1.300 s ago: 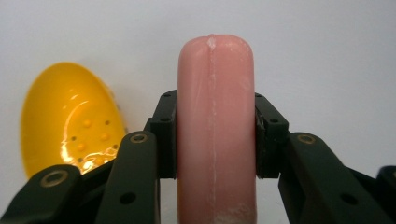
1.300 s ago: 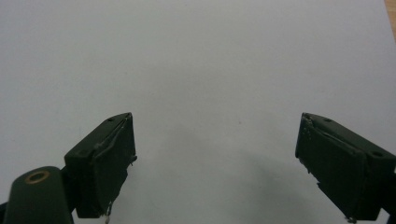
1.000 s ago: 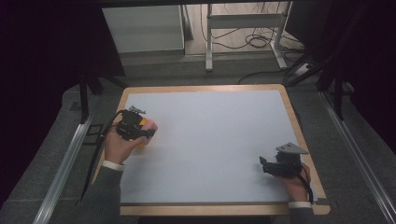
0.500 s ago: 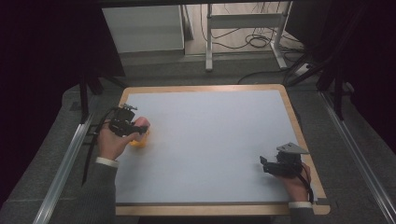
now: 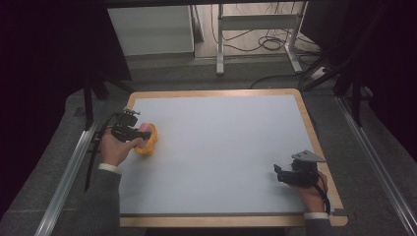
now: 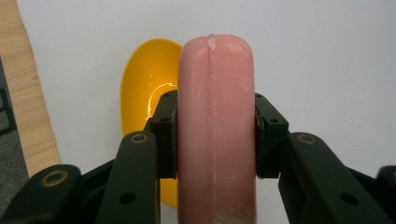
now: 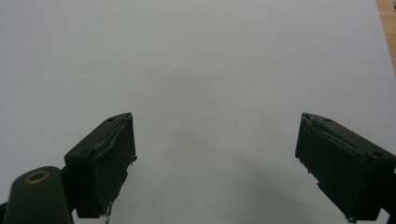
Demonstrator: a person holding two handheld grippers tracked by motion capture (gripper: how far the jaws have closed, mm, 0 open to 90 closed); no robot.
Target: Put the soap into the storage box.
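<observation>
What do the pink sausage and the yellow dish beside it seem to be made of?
Pink sausage: probably soft plastic or rubber with a matte finish; a moulding seam runs along it and pale scuffs mark its tip. Yellow dish: likely hard glossy plastic; bright highlights glint in its hollow. Both appear to be toys, though the look alone cannot confirm this.

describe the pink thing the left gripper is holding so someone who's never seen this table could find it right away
Start at the white table with the wooden rim and go to its left edge. There the left gripper is shut on a pink sausage-shaped piece, just above a yellow bowl. It is pink, rounded and seamed lengthwise.
</observation>
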